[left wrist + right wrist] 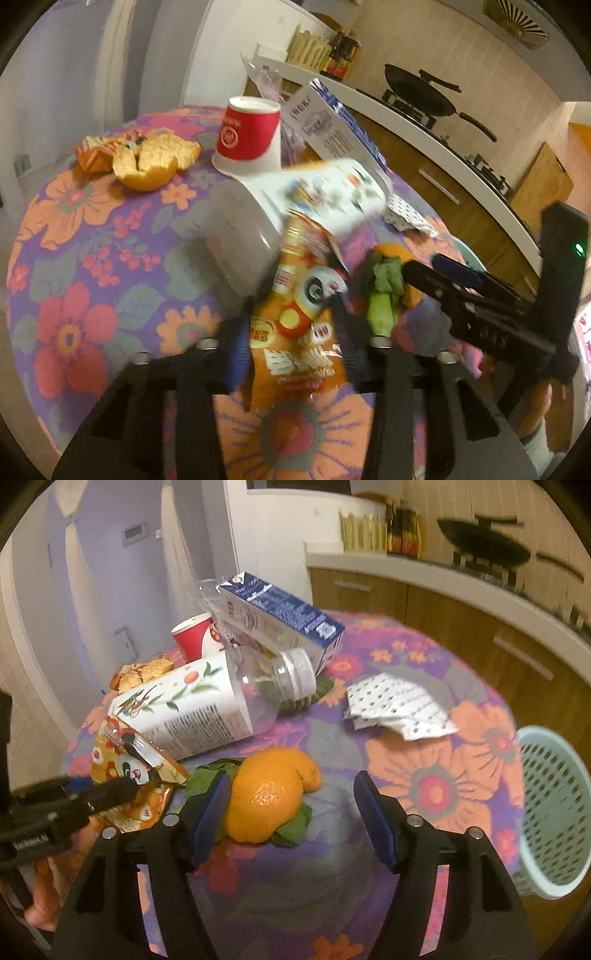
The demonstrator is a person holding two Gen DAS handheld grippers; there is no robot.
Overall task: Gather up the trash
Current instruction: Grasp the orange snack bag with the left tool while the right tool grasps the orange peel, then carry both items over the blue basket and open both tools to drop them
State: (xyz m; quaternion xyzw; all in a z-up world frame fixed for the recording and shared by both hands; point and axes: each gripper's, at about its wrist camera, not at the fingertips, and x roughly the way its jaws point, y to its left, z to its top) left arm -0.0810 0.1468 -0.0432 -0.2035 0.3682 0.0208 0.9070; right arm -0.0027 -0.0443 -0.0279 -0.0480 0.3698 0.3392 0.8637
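Observation:
Trash lies on a floral-clothed round table (92,266). My left gripper (291,332) is around an orange snack wrapper (295,325); its jaws stand close against the wrapper's sides. It also shows at the left of the right wrist view (125,790), by the wrapper (133,760). My right gripper (291,808) is open, its left finger touching an orange peel (269,794) lying on green leaves. It also shows in the left wrist view (436,269) beside the peel (395,254). A plastic bottle (207,709) lies on its side just beyond.
A red paper cup (251,136) stands upside down at the back, with more orange peel (155,158) to its left. A blue-and-white carton (280,620) and crumpled dotted paper (399,705) lie farther back. A light green basket (554,812) stands off the table's right edge. Kitchen counter behind.

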